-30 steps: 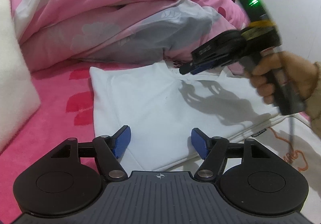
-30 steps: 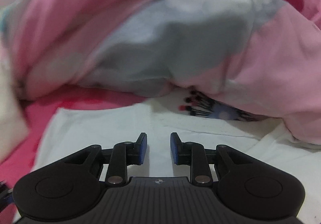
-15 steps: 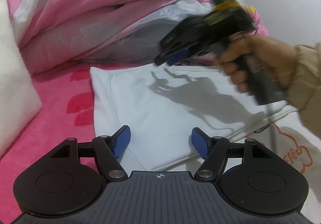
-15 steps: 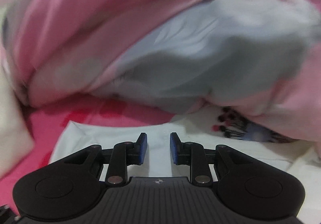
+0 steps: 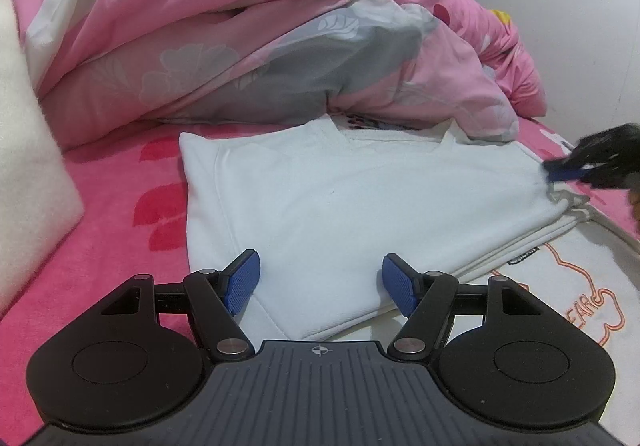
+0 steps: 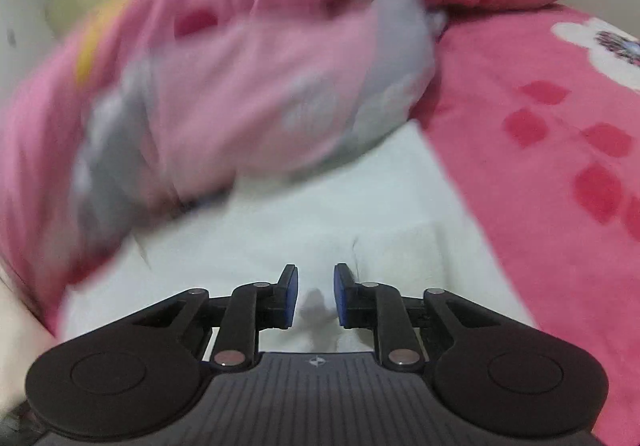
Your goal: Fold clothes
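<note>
A white garment lies folded flat on the pink bed sheet. A lower layer with an orange print shows under its right side. My left gripper hovers wide open over the garment's near corner, with nothing between its blue pads. At the far right of the left wrist view, my right gripper has its tips at the garment's right edge. In the blurred right wrist view, the right gripper is low over the white garment, its fingers a narrow gap apart with a small cloth ridge between them.
A bunched pink and grey duvet lies along the garment's far edge and overlaps its collar. A white fluffy cushion stands at the left. A white wall rises behind the bed at the right.
The right gripper swung from above the garment's middle to its right edge and dropped low. Its view turned from the duvet toward the bed sheet. The left gripper stayed put.
</note>
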Demonstrator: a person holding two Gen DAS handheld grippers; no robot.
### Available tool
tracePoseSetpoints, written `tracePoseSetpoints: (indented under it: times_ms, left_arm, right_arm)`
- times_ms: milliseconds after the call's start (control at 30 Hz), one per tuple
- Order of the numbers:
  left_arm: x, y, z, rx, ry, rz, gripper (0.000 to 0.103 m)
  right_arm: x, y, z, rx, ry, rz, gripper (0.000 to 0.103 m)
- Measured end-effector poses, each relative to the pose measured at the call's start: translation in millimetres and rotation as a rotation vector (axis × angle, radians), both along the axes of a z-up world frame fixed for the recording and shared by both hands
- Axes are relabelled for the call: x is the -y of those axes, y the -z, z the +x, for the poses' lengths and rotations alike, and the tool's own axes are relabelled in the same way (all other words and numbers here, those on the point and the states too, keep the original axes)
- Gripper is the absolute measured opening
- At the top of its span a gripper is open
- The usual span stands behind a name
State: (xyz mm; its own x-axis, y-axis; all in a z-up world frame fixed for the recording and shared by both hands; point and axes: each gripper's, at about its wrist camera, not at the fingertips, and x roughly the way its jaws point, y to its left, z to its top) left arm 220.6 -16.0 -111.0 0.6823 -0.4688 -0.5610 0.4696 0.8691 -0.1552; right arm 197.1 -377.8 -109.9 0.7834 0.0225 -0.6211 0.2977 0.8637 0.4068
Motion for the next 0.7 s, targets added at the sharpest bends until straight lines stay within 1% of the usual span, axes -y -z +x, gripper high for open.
tracePoseSetpoints:
  times_ms: [33, 133, 400, 467, 500, 600, 700]
  left_arm:
    - [0.4, 0.0, 0.3, 0.0, 0.0, 0.002, 0.069]
    - [1.1, 0.1, 0.5, 0.002, -0.001, 0.005, 0.069]
    - [-2.1, 0.4, 0.2, -0.005, 0.001, -0.02, 0.07]
    - [-2.2, 0.0, 0.2, -0.006, 0.002, -0.022, 0.071]
    - [-1.9, 0.0, 0.3, -0.006, 0.004, -0.021, 0.072]
    - [-0.7, 0.0, 0.4, -0.005, 0.006, -0.015, 0.074]
    - [-1.0, -0.1, -0.1, -0.003, 0.004, -0.014, 0.075]
  right_arm:
    - [-4.2, -7.1, -4.5, 0.017, -0.007, -0.029, 0.023]
    - [-35.0, -16.0, -0.1, 0.034, -0.11, -0.136, 0.023]
    - [-108.0, 13.9, -13.6, -0.019, -0.293, -0.41, 0.024]
    - [-123.8, 20.0, -18.4, -0.033, -0.331, -0.472, 0.027]
    - [-122.5, 17.7, -25.2, -0.042, -0.317, -0.473, 0.028]
    - [-123.8, 1.6, -28.0, -0.053, -0.292, -0.464, 0.028]
    - [-137.5, -13.4, -18.2, 0.006, -0.318, -0.465, 0.028]
